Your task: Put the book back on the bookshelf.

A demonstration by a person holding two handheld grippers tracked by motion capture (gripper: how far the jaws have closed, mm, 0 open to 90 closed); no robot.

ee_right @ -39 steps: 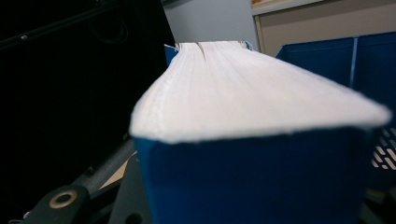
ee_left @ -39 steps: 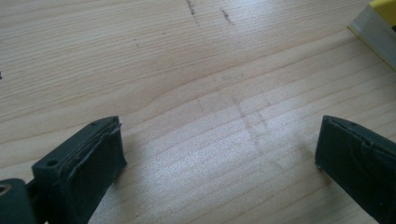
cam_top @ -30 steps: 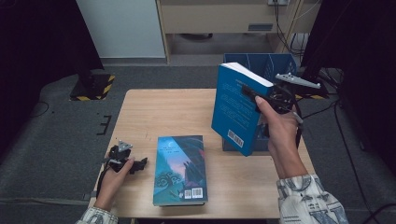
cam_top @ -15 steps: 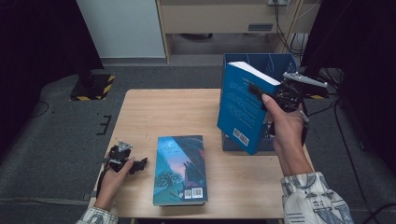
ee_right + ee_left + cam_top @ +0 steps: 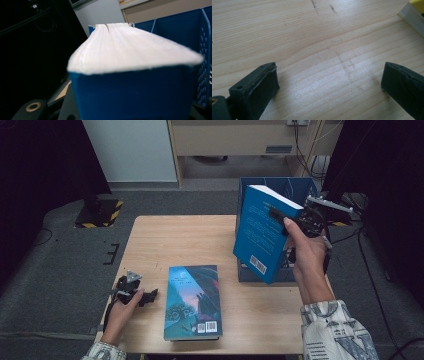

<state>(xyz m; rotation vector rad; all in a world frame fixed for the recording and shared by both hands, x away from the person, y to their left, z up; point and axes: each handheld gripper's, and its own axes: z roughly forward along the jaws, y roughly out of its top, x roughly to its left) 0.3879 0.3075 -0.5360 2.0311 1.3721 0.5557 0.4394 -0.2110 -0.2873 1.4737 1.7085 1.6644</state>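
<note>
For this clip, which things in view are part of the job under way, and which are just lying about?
In the job:
- blue book, upright and tilted, clamped in the right gripper
- blue file rack behind it

Lying about:
- second book, flat on the table
- left gripper, jaws open, resting on the table, holding nothing

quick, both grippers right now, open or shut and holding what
Left gripper: open, holding nothing, low over the table.
Right gripper: shut on the blue book, held upright by the blue rack.

Claw (image 5: 329,86) spread wide (over bare table (image 5: 312,32)).
</note>
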